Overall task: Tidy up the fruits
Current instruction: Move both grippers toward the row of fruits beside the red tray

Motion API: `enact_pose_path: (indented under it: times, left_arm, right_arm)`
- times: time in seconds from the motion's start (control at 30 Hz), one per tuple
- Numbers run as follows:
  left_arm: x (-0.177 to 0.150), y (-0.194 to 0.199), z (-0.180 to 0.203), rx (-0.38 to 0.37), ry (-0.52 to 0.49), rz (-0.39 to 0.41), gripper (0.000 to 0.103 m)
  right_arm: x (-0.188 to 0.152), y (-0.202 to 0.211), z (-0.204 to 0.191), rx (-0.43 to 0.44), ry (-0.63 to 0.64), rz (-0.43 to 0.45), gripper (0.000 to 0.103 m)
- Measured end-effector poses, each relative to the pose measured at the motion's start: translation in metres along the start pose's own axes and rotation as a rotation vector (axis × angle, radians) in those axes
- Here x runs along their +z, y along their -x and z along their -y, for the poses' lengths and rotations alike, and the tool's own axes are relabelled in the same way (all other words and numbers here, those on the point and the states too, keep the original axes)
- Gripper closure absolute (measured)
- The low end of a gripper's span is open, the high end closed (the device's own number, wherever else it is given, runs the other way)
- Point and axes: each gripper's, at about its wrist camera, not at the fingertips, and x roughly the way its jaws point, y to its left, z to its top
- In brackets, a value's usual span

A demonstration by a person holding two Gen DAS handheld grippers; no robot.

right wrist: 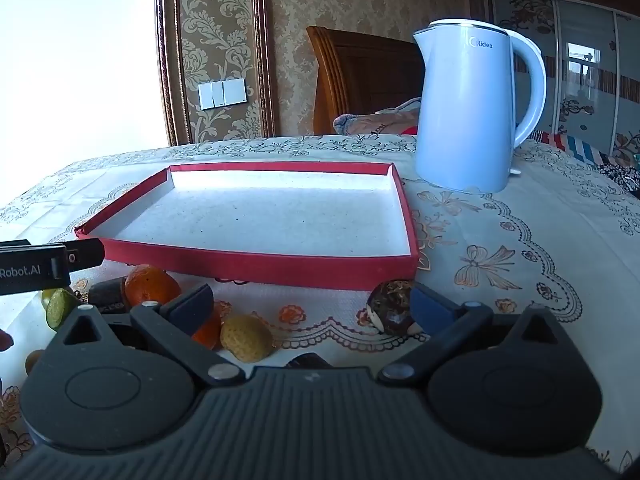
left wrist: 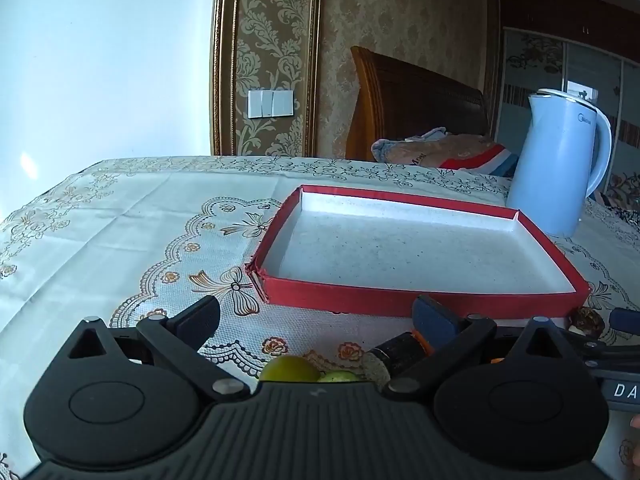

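From the left wrist: the left gripper point(left wrist: 316, 316) hangs with its jaws spread as wide as they go and nothing between them, just short of the near wall of the red tray point(left wrist: 420, 300), which stands bare on the patterned tablecloth point(left wrist: 120, 220). Nearer the camera than the tray lie a green fruit point(left wrist: 289, 369), a second green piece point(left wrist: 339, 376) and a dark stub-ended piece point(left wrist: 394, 354), all partly hidden by the gripper body. Off the tray's near right corner sits a brown speckled fruit point(left wrist: 586, 318); beyond its far right corner stands a pale blue kettle point(left wrist: 560, 168). At the frame's right edge the letters "DA" show on the other tool.

From the right wrist: the right gripper point(right wrist: 312, 306) is likewise fully open and empty-handed, short of the tray's near wall. In front of that wall sit an orange fruit point(right wrist: 150, 284), a cut green piece point(right wrist: 60, 306), a dark piece point(right wrist: 106, 294), a yellow dimpled fruit point(right wrist: 246, 338) and another orange piece point(right wrist: 208, 332); the brown speckled fruit lies off the near right corner, just beside the right finger. The kettle reads "Midea"; the left tool, entering near the tray's near left corner, reads "Robot.AI".

By the look of it, sorting has not begun: no fruit is in the tray and all remain to be moved
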Motion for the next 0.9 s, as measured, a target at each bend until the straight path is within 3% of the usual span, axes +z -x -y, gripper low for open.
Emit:
enact_pose_path:
  times: [0.1,0.23,0.37,0.57,0.67,0.9]
  left_arm:
    - [-0.008,-0.005,-0.015,-0.037,0.096,-0.017,0.000]
    - [-0.009,-0.004,-0.024,-0.043,0.136,-0.041,0.000]
    - [-0.011,0.007,-0.032,-0.027,0.161,-0.032,0.000]
    - [-0.019,0.021,-0.025,-0.020,0.081,-0.020,0.000]
    - [-0.027,0.032,-0.021,-0.031,0.032,-0.006,0.000]
    - [-0.036,0.043,-0.024,-0.039,0.030,0.009,0.000]
  right_arm:
    - [-0.001,-0.001,0.000,-0.011,-0.001,0.015,0.000]
    - [-0.002,0.009,-0.003,0.016,0.008,0.042,0.000]
    - [0.000,0.004,-0.003,0.047,0.028,0.016,0.000]
    - [-0.004,0.009,-0.005,0.056,0.038,0.046,0.000]
    - [-0.003,0.002,0.002,0.065,-0.008,0.000,0.000]
    - [-0.004,-0.001,0.010,0.061,-0.052,-0.017,0.000]
